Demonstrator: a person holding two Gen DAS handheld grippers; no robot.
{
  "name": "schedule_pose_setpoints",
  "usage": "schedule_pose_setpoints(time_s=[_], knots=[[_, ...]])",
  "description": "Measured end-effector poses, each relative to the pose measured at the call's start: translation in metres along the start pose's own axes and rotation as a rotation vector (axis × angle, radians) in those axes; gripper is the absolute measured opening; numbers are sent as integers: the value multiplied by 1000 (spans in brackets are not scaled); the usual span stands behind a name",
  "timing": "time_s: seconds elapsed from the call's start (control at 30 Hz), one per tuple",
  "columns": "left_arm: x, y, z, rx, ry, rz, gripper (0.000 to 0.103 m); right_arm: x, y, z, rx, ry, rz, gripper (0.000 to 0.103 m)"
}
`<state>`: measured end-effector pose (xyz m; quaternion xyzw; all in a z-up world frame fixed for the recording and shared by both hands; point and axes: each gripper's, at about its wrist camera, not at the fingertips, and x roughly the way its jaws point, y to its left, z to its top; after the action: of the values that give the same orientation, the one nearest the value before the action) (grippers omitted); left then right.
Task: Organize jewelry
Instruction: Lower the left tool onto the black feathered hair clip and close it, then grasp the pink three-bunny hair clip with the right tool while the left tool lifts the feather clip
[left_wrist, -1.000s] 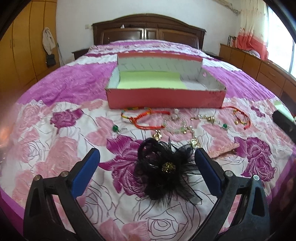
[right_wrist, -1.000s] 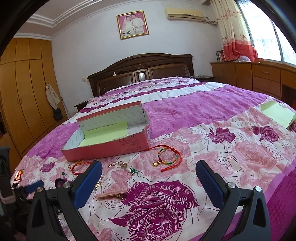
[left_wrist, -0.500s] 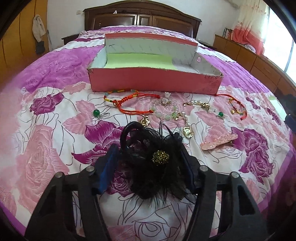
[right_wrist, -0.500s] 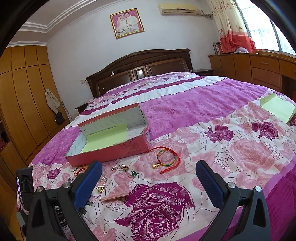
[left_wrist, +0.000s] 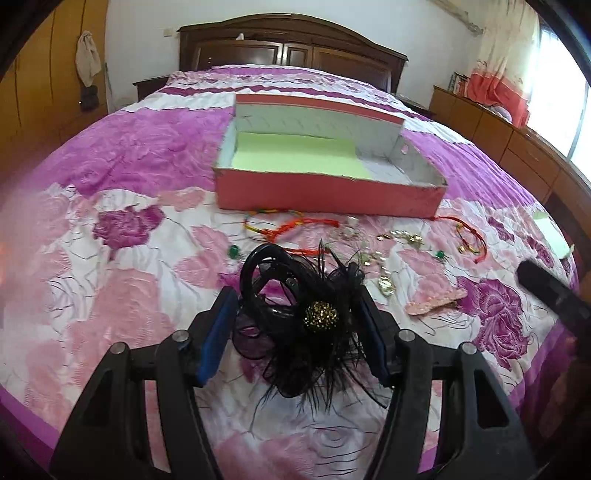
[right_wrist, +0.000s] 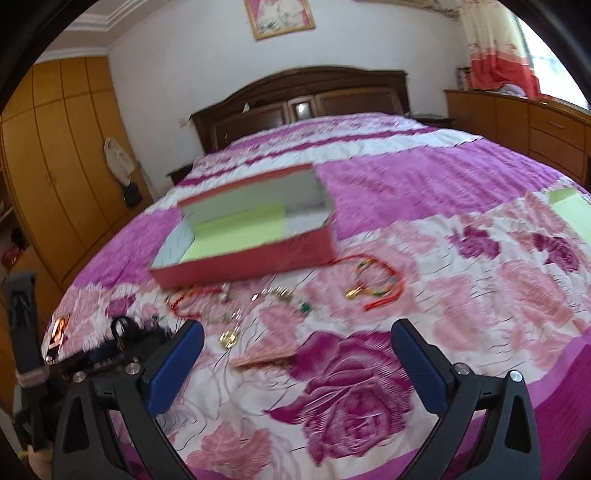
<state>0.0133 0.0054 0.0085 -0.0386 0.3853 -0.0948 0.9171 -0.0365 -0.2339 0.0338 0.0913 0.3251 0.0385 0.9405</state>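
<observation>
A big bed (left_wrist: 110, 177) with a pink and purple flower cover fills the room, with a dark wood headboard at the far end. A red box (left_wrist: 325, 192) sits open on the bed. Nothing is in it but a green sheet, so the tidying has only just begun.

Just in front of the box lie the things left to put away: a red string bracelet (left_wrist: 291, 225), a second bracelet (right_wrist: 376, 284) off to the right, small gold charms (left_wrist: 384, 284), green beads and a pink clip (left_wrist: 436, 301).

The left gripper (left_wrist: 295, 325) is low over the bed, pointing at the box. Its blue fingers (left_wrist: 218, 332) are squeezed in on a black feather clip (left_wrist: 295, 317), one on each side. I think this will go in the box first.

The right gripper (right_wrist: 295, 365) hovers over the bed, aimed past the pink clip toward the box. Its fingers are spread wide and hold nothing.
</observation>
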Motion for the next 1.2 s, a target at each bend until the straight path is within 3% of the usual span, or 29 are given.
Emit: schedule_pose_setpoints(time_s=[0.43,0.8,0.97,1.13,1.2], knots=[[14,21,-8,-77,56,-28,56,72,28,-19,-112,239,-50,103],[21,23,-11,-80,73,-38,56,100,33,-25,-181,321,-93,99],[20,22,-11,-76,71,-31,56,98,30,-26,-174,308,-94,87],[18,21,-12,-73,63,-21,56,91,25,-26,-161,283,-95,67],[17,21,-13,-71,58,-16,56,88,22,-25,-151,276,-83,67]])
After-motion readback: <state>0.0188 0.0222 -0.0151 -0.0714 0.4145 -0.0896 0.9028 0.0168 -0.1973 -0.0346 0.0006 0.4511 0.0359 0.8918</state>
